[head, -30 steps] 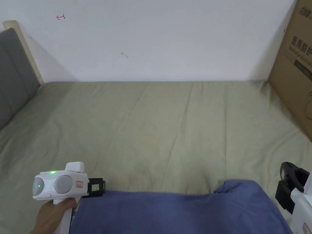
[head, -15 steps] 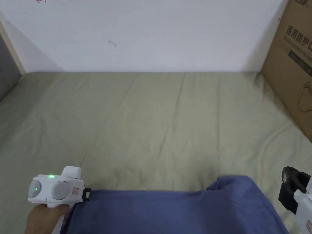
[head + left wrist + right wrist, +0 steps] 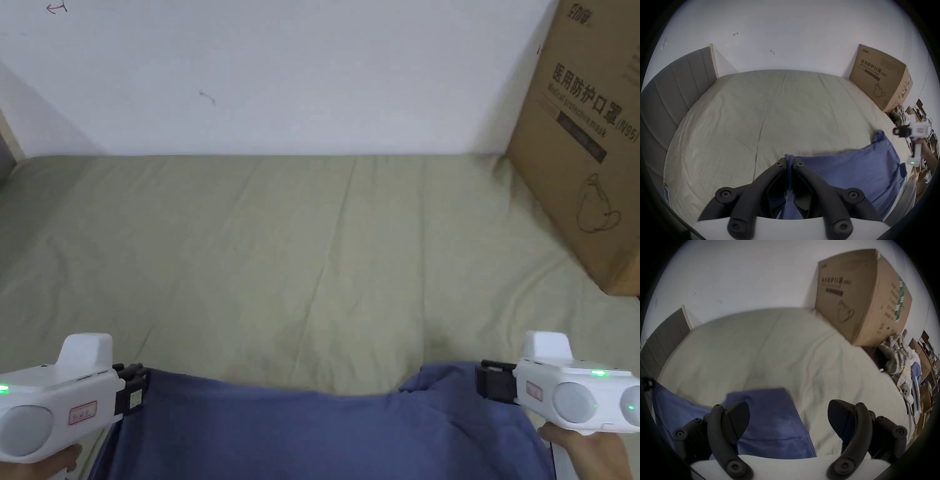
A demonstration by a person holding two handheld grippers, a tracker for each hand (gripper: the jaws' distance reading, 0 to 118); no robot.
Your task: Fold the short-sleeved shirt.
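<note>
With just the near-left corner held, the blue shirt (image 3: 325,431) could skew or bunch on the bed (image 3: 325,250) if pulled now. The left gripper (image 3: 789,164) is clamped on that corner, fabric pinched between both jaws. The right gripper (image 3: 788,417) hovers over the near-right corner, jaws wide apart, holding nothing.

Shirt (image 3: 325,437) ran off the head view's bottom edge, box (image 3: 581,144) was cropped at right, right gripper view was blurred, clutter (image 3: 903,363) at its right edge was indistinct.
</note>
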